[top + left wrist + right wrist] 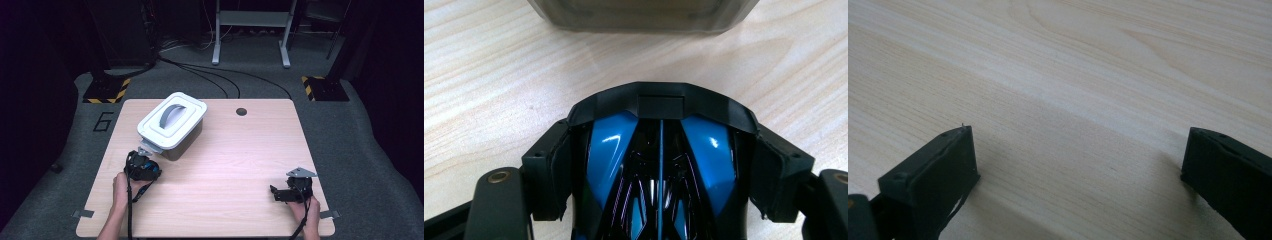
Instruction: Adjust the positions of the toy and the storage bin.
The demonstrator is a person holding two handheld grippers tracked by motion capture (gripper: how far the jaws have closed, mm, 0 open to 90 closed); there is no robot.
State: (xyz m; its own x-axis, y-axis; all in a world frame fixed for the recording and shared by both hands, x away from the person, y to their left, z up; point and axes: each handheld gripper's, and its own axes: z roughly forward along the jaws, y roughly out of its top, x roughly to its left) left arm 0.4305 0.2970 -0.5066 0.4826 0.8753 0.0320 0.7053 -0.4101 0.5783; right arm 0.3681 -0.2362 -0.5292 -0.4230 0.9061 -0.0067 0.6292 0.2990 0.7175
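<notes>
On table [225, 165], lidded box [172, 123], left tongs [660, 100] pressed together, right tongs [1078, 165] spread.

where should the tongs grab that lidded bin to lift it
Probably the grey arched handle on the white lid of the bin, coming straight down from above. It lies in the lid's recess, so it may need tipping up first; the walls look too wide for the jaws.

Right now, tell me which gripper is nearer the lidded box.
Left. The left gripper sits just short of the lidded box at its near corner; the right gripper rests far across the table, near its right edge.
</notes>
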